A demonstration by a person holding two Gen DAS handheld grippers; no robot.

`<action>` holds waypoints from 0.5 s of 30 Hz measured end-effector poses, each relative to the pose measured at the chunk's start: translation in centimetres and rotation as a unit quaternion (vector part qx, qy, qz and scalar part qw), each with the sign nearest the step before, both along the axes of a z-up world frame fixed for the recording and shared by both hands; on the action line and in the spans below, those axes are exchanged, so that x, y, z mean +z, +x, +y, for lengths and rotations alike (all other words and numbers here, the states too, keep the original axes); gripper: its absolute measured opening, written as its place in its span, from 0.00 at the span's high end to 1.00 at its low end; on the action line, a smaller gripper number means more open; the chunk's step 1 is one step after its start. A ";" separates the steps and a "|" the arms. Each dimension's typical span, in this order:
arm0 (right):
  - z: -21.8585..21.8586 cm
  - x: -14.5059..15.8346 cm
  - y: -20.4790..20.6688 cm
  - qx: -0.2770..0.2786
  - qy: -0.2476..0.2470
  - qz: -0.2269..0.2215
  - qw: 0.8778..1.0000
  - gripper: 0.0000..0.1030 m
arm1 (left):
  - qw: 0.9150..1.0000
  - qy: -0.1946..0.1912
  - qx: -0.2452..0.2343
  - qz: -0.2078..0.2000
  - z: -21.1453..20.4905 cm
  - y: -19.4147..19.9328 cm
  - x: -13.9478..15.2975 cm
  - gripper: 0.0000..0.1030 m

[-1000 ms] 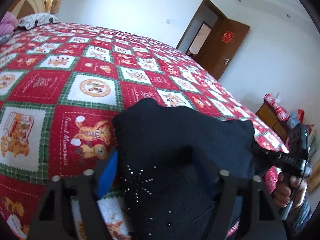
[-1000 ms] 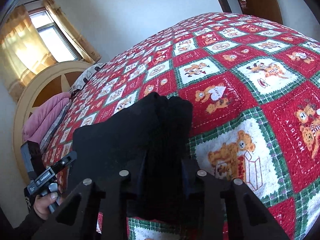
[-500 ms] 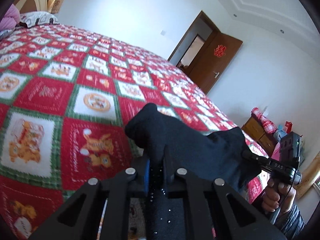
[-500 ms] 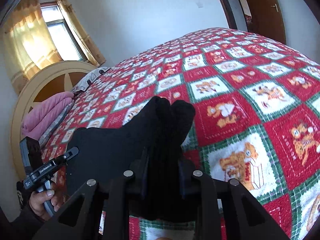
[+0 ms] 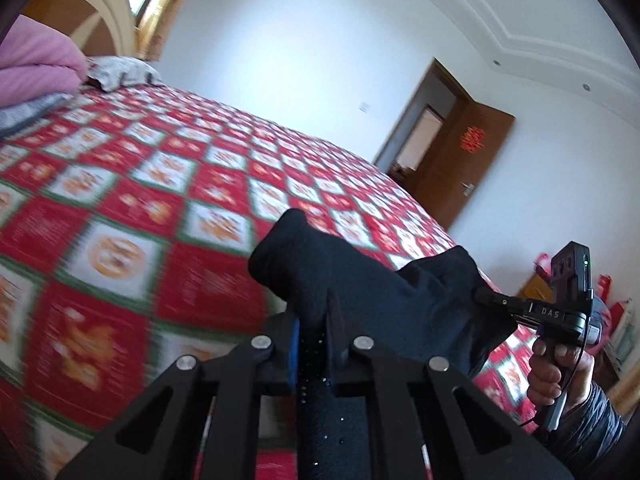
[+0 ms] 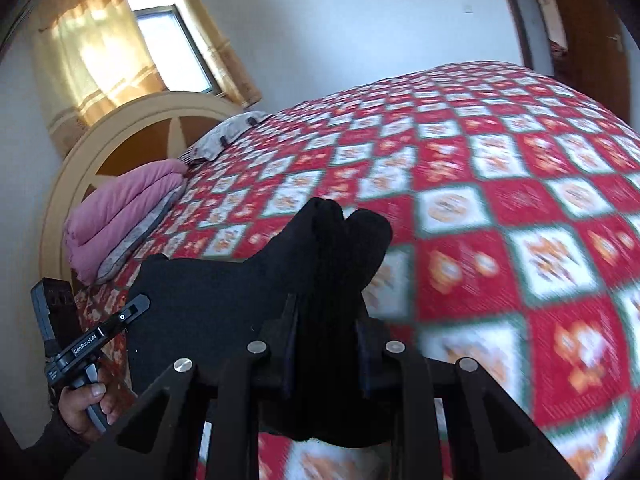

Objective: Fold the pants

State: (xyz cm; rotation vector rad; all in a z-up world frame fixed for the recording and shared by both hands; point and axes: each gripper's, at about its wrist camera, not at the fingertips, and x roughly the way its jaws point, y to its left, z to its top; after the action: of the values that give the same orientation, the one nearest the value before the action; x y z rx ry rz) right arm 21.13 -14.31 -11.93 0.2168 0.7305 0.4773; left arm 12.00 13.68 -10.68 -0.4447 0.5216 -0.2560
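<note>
Jaws of both the left gripper point(image 5: 314, 334) and right gripper point(image 6: 326, 334) clench the black pants point(image 5: 360, 280), lifted bunched above the bed point(image 5: 160, 208); I judge folding barely begun.

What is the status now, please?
Left tool and right tool both shut on black pants. Pants lifted above the quilt. Nothing in the way.

Home bedroom: bed point(image 5: 120, 208) under red patchwork quilt, arched headboard point(image 6: 132, 132), pink folded blanket point(image 6: 120, 208), curtained window point(image 6: 172, 48), wooden door point(image 5: 464, 160).
</note>
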 end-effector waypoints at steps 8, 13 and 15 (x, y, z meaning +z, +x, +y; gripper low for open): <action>8.6 -0.8 6.6 0.062 0.012 0.010 0.998 0.77 | 0.997 0.010 0.070 0.008 6.0 0.0 -1.0 0.90; 12.0 -3.6 9.3 0.079 -0.005 0.051 0.996 0.76 | 0.995 0.031 0.088 0.042 6.9 0.7 -3.5 0.89; 12.1 -4.9 10.4 0.081 -0.004 0.075 0.994 0.75 | 0.993 0.039 0.092 0.063 6.9 0.9 -4.7 0.81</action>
State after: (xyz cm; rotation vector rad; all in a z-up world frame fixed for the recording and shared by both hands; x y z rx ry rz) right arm 31.51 -2.26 -16.88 0.1883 0.9018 0.6179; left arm 12.89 20.63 -15.34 -0.4325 0.6076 -0.0298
